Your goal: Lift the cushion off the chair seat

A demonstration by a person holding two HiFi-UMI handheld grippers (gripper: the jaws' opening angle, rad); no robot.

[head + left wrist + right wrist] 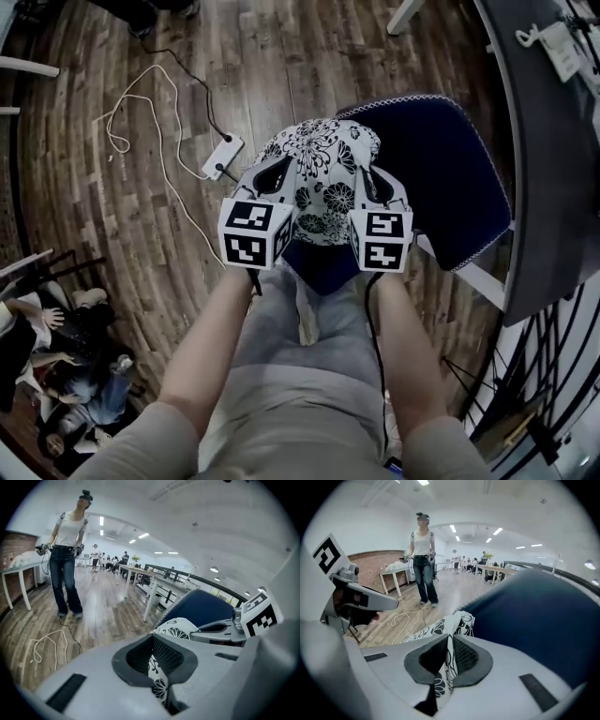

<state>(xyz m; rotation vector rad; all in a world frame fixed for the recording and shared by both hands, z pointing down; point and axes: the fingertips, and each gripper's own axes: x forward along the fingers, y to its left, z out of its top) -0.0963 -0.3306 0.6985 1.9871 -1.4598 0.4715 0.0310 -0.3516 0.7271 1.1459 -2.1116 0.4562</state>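
One black-and-white floral cushion [323, 173] hangs between two grippers, the left gripper [270, 180] and the right gripper [380, 186] each clamped on a fold of its fabric. One blue chair [441, 169] sits beneath and beyond them, on a wooden floor [103, 234] in an open office.

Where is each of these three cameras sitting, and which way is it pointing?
Head view: on the person's head, looking steeply down at the cushion and chair; shows forearms, legs, left tool and right tool.
Left gripper view: on the left tool, looking along its jaws, shut on cushion cloth; right tool at right.
Right gripper view: on the right tool, jaws likewise shut on cloth; left tool at left.
Shared: both gripper views show cushion, chair and a bystander.
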